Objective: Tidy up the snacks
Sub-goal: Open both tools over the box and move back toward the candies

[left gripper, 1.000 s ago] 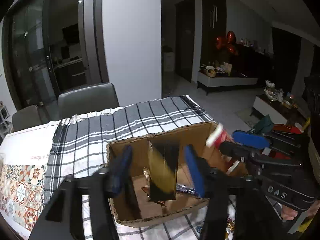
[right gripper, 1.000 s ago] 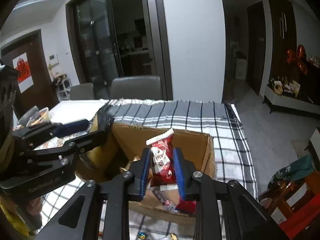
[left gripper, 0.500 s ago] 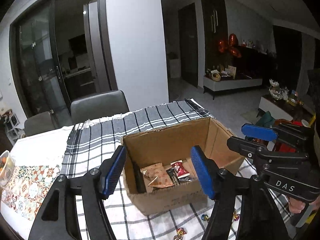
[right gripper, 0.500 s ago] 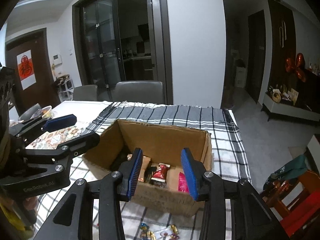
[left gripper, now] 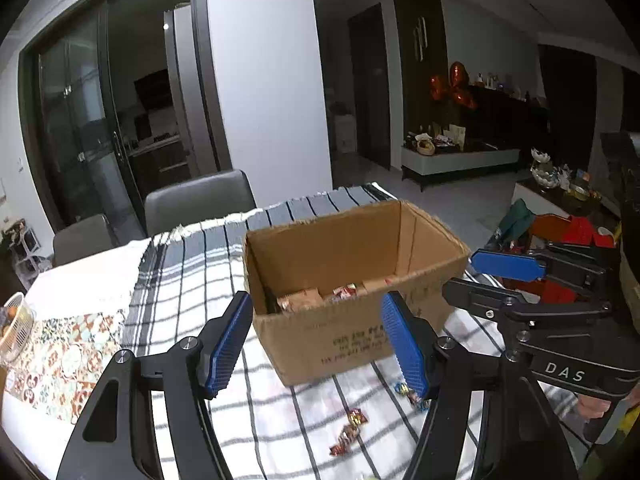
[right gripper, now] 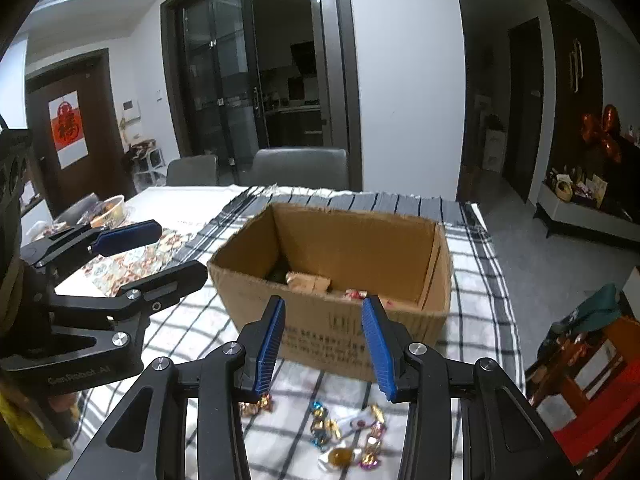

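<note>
**Snacks: some in the box, loose candies left on the cloth**

Left wrist view: The snacks are small wrapped candies (left gripper: 349, 432), lying on the checked tablecloth (left gripper: 180, 264) in the lower middle of the frame, in front of the cardboard box (left gripper: 352, 280). The box sits at the centre, open-topped, its walls plain brown corrugated board with dark print on the near face. A few packets (left gripper: 304, 300) show just over its near rim. Your left gripper (left gripper: 316, 340) fills the lower frame, its ribbed blue pads spread wide apart and holding nothing. The right gripper (left gripper: 486, 280) reaches in from the right edge, also spread and empty.

Right wrist view: More wrapped sweets (right gripper: 352, 436) lie scattered at the bottom centre, on the cloth between the black arms of your right gripper (right gripper: 324, 344). Its blue pads stand released, with nothing between them. The wrappers look shiny and crinkled, in gold, blue, pink and white, with twisted ends. The box (right gripper: 336, 272) stands in the middle of the frame, just beyond the pads, with tan and red packets inside. The left gripper (right gripper: 156, 252) comes in from the left edge, empty.

Handling, as a judgement: these sweets look very light, so they may skid on the cloth when nudged. The foil is likely slippery; close on the firm middle of a candy, not on the thin twisted ends. The cloth is soft and could bunch under the pads.
</note>
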Demonstrator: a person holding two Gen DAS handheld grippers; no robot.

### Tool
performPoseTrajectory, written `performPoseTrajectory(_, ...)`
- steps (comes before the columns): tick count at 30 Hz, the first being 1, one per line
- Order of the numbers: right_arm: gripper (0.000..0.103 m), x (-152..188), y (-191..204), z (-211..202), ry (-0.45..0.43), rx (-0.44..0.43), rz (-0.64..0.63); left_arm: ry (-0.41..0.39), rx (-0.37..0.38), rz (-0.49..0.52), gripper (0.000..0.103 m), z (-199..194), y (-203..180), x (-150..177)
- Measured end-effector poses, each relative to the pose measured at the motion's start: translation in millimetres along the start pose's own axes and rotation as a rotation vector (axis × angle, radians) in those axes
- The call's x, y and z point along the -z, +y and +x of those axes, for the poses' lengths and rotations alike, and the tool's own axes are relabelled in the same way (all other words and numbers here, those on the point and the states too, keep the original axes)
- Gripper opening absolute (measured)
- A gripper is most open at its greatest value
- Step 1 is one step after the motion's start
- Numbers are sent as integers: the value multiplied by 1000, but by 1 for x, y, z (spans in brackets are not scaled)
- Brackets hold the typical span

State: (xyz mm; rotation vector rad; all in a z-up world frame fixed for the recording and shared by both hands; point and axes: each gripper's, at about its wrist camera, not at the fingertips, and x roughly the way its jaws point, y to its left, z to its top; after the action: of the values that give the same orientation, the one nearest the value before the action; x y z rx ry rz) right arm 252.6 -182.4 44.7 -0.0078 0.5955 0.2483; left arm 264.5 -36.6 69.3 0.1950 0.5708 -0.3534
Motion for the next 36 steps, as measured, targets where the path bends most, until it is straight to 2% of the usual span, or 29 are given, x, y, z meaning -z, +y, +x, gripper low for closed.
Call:
performPoseTrajectory(15,41,46,6,25,131,-6,-1,114,22,-8,66,12,-6,54)
performPoseTrajectory(36,41,108,6,72,328,-9,-5,304,96,-12,66,61,-11,118)
